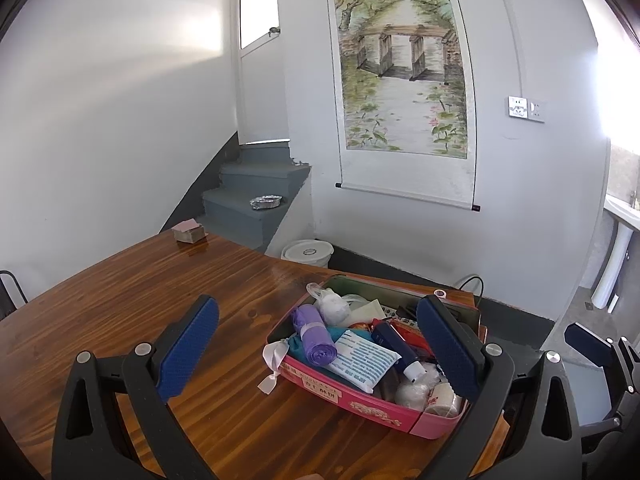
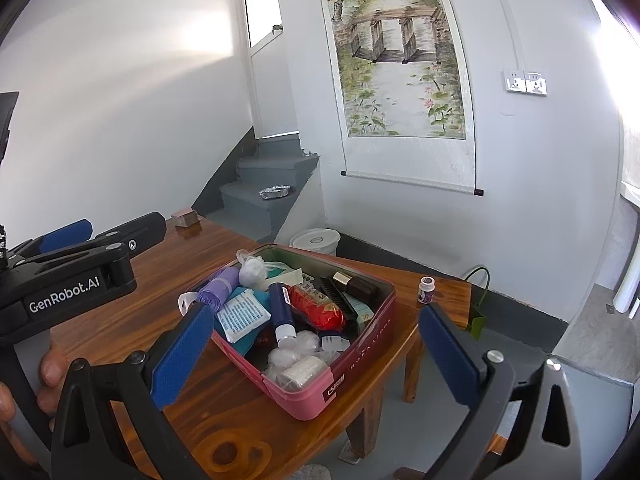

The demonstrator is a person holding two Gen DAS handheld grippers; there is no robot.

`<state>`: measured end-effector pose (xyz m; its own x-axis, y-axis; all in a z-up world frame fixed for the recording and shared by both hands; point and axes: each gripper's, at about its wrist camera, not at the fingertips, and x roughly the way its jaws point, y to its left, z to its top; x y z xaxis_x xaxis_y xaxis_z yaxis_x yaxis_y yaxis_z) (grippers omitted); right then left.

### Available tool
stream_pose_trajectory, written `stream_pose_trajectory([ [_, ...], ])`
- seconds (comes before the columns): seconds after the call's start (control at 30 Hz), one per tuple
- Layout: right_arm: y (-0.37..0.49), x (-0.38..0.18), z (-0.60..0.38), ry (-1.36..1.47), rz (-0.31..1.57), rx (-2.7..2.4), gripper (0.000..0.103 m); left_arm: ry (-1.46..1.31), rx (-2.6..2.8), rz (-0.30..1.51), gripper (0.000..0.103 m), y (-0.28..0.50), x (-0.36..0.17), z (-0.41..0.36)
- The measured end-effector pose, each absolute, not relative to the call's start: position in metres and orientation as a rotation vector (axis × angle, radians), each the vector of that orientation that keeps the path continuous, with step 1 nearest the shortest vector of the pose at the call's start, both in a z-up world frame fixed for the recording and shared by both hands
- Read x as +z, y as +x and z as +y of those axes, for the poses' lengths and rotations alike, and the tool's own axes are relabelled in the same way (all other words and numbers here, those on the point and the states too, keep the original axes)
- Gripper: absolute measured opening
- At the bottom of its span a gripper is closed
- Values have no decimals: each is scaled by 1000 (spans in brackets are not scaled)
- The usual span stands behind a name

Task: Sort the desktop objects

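Pink tin (image 2: pixel 320 396) packed with sundries, set on wooden bench (image 1: pixel 140 304). Small bottle (image 2: pixel 425 289) parked beyond tin. Left tongs (image 1: pixel 320 344) and right tongs (image 2: pixel 316 354) held wide open, nothing gripped.

Item count: one wooden table (image 2: pixel 192 420) carrying one open pink tin (image 2: pixel 352 376).

In the tin: one purple bag roll (image 2: pixel 218 290), one blue tube (image 2: pixel 280 312), one red packet (image 2: pixel 316 306), one printed white sachet (image 2: pixel 242 316), one black comb (image 2: pixel 340 300). At the table's far right corner: one small bottle (image 2: pixel 425 289). At its far left corner: one card stack (image 2: pixel 185 218).
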<state>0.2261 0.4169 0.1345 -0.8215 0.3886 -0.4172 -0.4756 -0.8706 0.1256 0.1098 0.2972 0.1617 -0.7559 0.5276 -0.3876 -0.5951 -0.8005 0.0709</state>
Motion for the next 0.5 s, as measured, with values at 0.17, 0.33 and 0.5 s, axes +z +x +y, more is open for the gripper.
stream_pose_trajectory([
  [0.17, 227, 135, 415, -530, 302, 2609, 103, -475, 2466, 270, 101, 112, 161, 299],
  [0.33, 226, 135, 415, -534, 293, 2606, 103, -477, 2459, 269, 101, 113, 161, 299],
  [0.5, 225, 133, 417, -548, 302, 2601, 103, -457, 2467, 276, 101, 114, 160, 299],
])
